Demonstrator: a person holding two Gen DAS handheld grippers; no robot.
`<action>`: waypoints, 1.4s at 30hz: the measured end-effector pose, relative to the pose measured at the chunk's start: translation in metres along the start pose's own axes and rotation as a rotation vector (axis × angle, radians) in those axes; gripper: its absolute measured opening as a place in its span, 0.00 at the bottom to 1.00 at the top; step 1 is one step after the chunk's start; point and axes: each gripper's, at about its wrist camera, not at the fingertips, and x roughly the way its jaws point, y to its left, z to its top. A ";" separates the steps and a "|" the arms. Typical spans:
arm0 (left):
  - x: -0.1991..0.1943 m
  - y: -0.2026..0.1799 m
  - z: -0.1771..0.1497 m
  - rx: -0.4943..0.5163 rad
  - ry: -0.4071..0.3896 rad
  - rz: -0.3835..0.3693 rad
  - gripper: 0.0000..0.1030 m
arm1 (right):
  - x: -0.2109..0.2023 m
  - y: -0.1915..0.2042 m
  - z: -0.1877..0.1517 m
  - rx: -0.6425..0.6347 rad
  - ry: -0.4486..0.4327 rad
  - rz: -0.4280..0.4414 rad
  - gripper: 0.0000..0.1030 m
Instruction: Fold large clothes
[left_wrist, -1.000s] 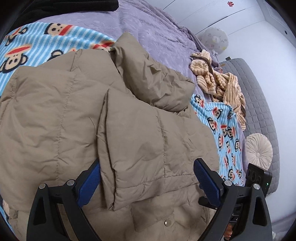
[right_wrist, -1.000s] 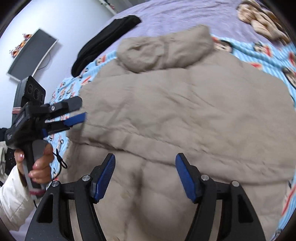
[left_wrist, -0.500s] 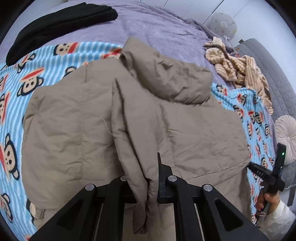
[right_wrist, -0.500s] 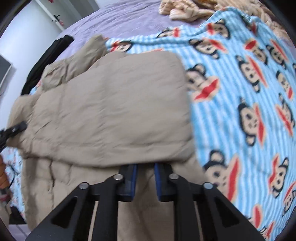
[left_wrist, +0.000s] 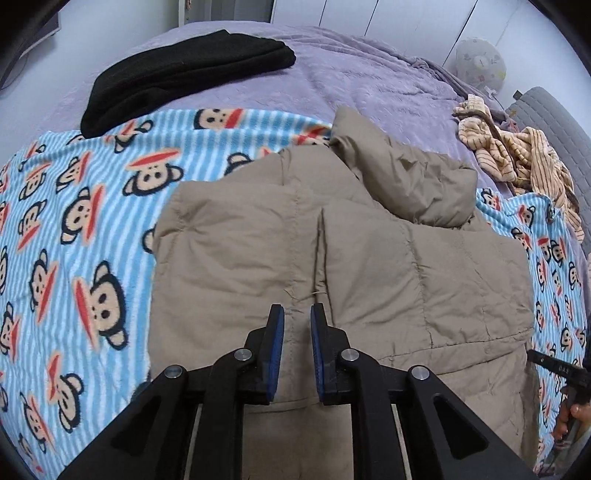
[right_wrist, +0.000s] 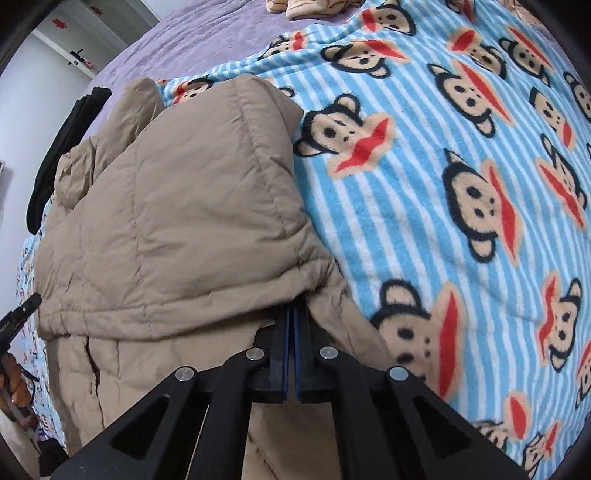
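Observation:
A tan puffer jacket (left_wrist: 369, 258) lies on a blue monkey-print blanket (left_wrist: 74, 229), sleeves folded over its body and hood at the far end. My left gripper (left_wrist: 297, 314) hovers over the jacket's middle, jaws slightly apart with nothing between them. In the right wrist view my right gripper (right_wrist: 293, 314) is shut on the jacket (right_wrist: 177, 221) at its right edge, under the folded sleeve's cuff. The right gripper's tip also shows in the left wrist view (left_wrist: 546, 363).
A black garment (left_wrist: 177, 74) lies on the purple bedspread (left_wrist: 369, 85) at the far left. A striped beige garment (left_wrist: 517, 158) lies at the far right, beside a grey quilted cushion (left_wrist: 554, 110). The blanket (right_wrist: 461, 184) stretches right of the jacket.
My left gripper let go of the folded sleeve, which now lies flat on the jacket, and its jaws parted slightly. My right gripper stayed shut on the jacket's right edge.

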 end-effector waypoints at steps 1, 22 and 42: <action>-0.006 0.001 0.000 -0.004 -0.012 -0.010 0.16 | -0.008 0.004 -0.009 -0.026 -0.006 -0.011 0.03; 0.054 -0.053 0.004 0.135 0.024 0.154 0.16 | 0.030 0.006 0.060 0.041 -0.091 0.057 0.03; -0.010 -0.063 -0.066 0.083 0.040 0.261 0.99 | -0.019 -0.013 -0.041 0.098 -0.010 0.174 0.59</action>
